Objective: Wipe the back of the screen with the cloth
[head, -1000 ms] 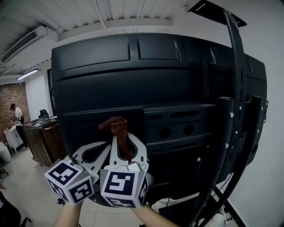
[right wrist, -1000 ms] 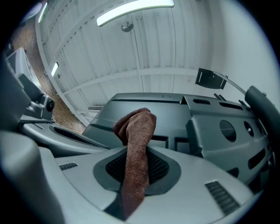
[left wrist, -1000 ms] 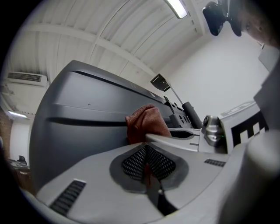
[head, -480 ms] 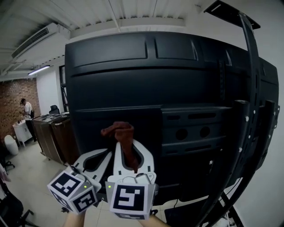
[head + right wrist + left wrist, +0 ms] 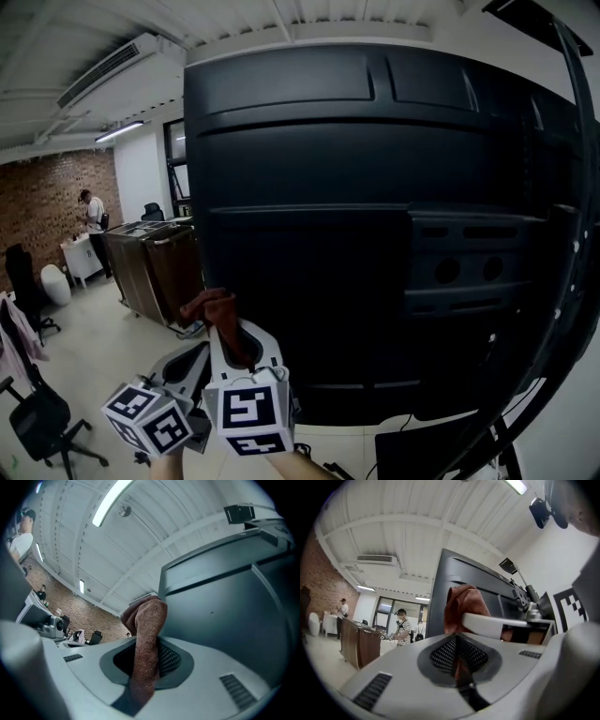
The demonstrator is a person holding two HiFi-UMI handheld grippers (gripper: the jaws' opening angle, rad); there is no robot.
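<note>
The right gripper [image 5: 232,339] is clamped on the brown cloth [image 5: 212,307], whose bunched top rises by the lower left edge of the screen [image 5: 375,216], at its black back. Just beside, the left gripper [image 5: 190,364] has its jaws together, holding nothing.

Right tongs [image 5: 229,330] raised, jaws clamped on cloth [image 5: 210,306]; left tongs [image 5: 191,362] just beside, lower, jaws together.
</note>
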